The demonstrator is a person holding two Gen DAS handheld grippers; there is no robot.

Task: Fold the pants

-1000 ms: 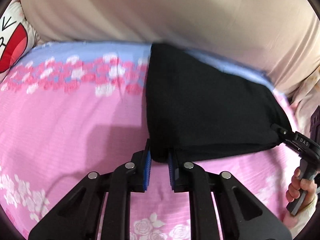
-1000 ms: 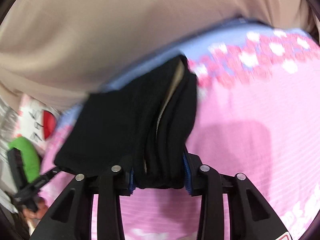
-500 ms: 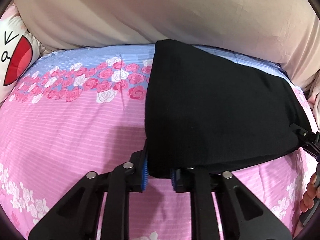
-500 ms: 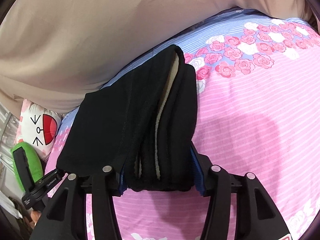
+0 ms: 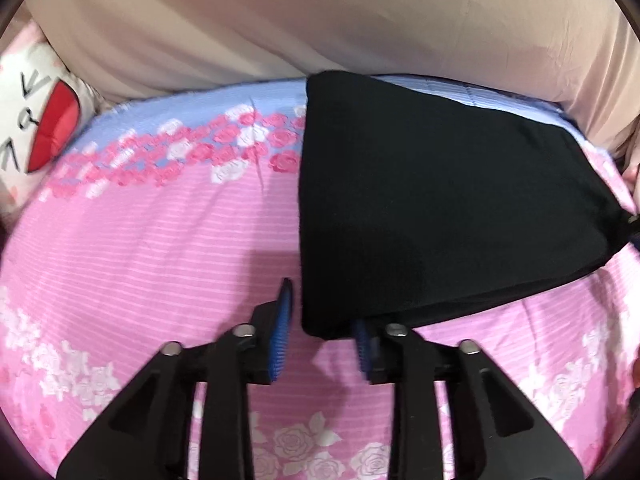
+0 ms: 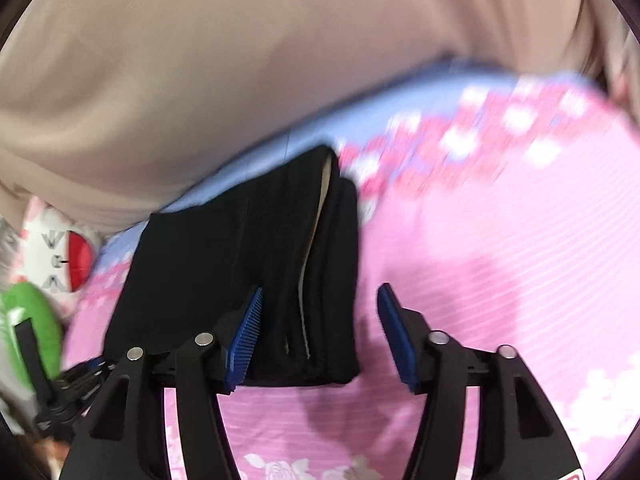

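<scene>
The black pants (image 5: 440,200) lie folded in a thick rectangle on the pink flowered bed sheet (image 5: 160,248). My left gripper (image 5: 322,322) is open, its blue pads on either side of the near left corner of the fold, not pinching it. In the right wrist view the pants (image 6: 224,264) show their stacked layers with pale lining at the edge. My right gripper (image 6: 320,312) is open wide, with the folded edge lying loose between the pads.
A beige quilt (image 5: 320,20) bulges along the back of the bed. A white cartoon pillow with a red mouth (image 5: 36,128) sits at the left. A green object (image 6: 32,320) lies beside the other gripper at the right wrist view's left edge.
Both grippers have opened and let go of the pants. The folded pants now rest on the sheet. Both views are slightly blurred from motion.
</scene>
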